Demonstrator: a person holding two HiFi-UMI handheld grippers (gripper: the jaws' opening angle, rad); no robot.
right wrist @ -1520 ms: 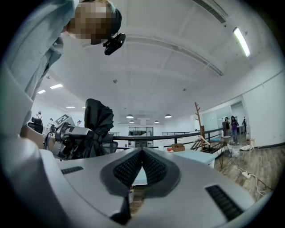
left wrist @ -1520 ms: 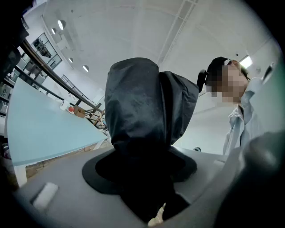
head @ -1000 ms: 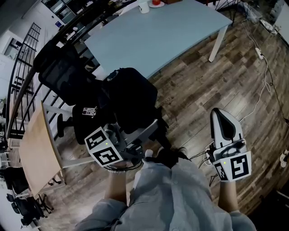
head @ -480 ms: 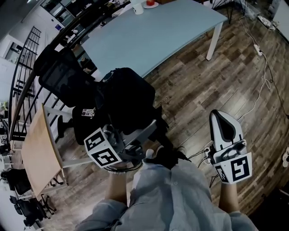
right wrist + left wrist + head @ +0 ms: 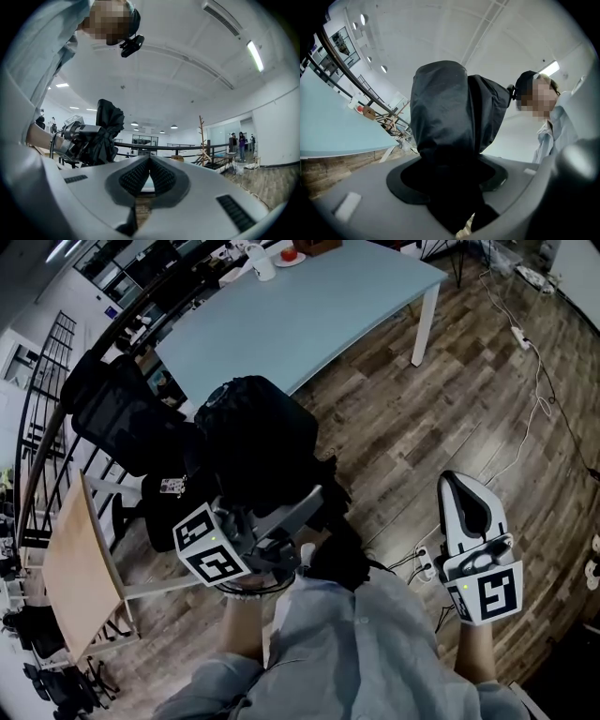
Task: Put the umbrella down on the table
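Left claw [image 5: 298,514]: two smooth grey plastic jaws pinching the umbrella [image 5: 258,432] low on its bundle. The black fabric fills the gap between them.
- Umbrella: one, folded, matt black cloth, creased and bunched into a soft rounded lump. It is held in the air over the floor [image 5: 422,427], on the near side of the worktop [image 5: 309,320] and not resting on it.
- Right claw [image 5: 461,486]: white and black shell, ribbed dark pads pressed together, nothing between them. It is well to the right of the umbrella.
- Worktop: one, pale blue, smooth, flat, on white legs.
- At its far edge stand one white mug [image 5: 261,261] and one small plate [image 5: 291,255] with something red on it. The mug's contents can't be made out.
- Floor: dark wood planks, with a thin cable [image 5: 544,390] trailing at the right.
- One black office chair [image 5: 127,418] is left of the umbrella.
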